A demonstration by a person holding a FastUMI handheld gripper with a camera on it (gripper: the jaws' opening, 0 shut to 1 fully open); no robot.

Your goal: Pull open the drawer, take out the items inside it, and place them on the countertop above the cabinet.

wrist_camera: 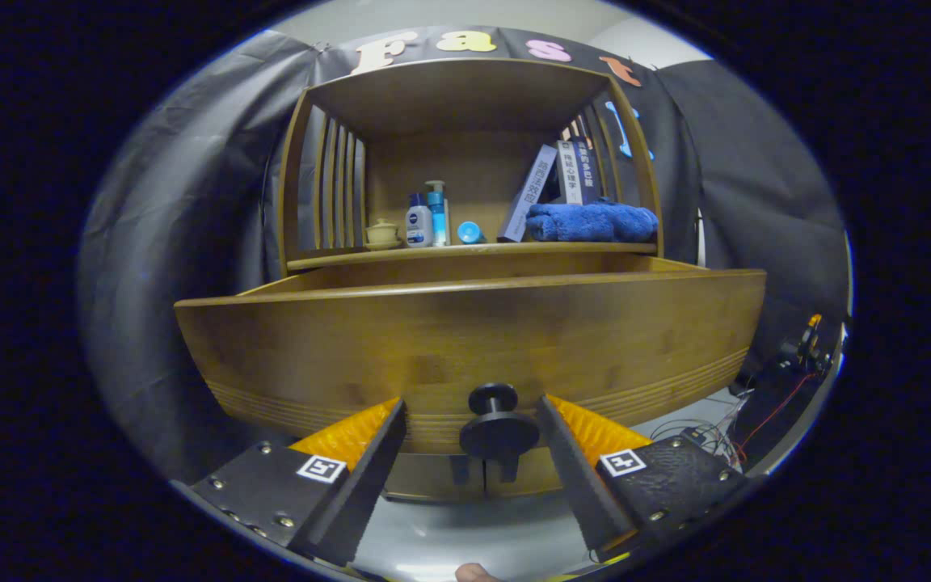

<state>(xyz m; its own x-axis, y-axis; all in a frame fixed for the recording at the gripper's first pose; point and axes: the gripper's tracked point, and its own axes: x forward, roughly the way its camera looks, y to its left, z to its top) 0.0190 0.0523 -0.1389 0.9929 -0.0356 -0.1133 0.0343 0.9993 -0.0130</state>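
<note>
Drawer [465,339] is standing pulled out of the wooden cabinet [465,105] toward the camera, its broad front panel running side to side as the long axis and facing the claw [472,449]; its inside is hidden behind the panel, so what it is holding cannot be told. Low on the panel's middle, a round black knob [498,424] is sticking straight out toward the camera; the claw is sitting spread wide, with one of its black fingers [368,477] to each side of the knob, neither one touching it, the knob lying in the gap between them. Orange backing is showing behind each finger, and a small square marker is sitting on each finger mount.

Above and behind the drawer's upper edge, the bench [401,257] of the cabinet is carrying a row of things under a slatted hood: a small tan lidded pot [382,234] at the left, a dark blue and white bottle [419,221] just beside it, a taller blue pump bottle [437,212] touching or nearly touching that, then a small blue cap-like thing [469,233]; further right, leaning books [550,186] are tilting toward the right wall, and a folded blue towel [591,221] is lying in front of them. Beyond the drawer's right end, loose wires [708,424] are trailing.
</note>
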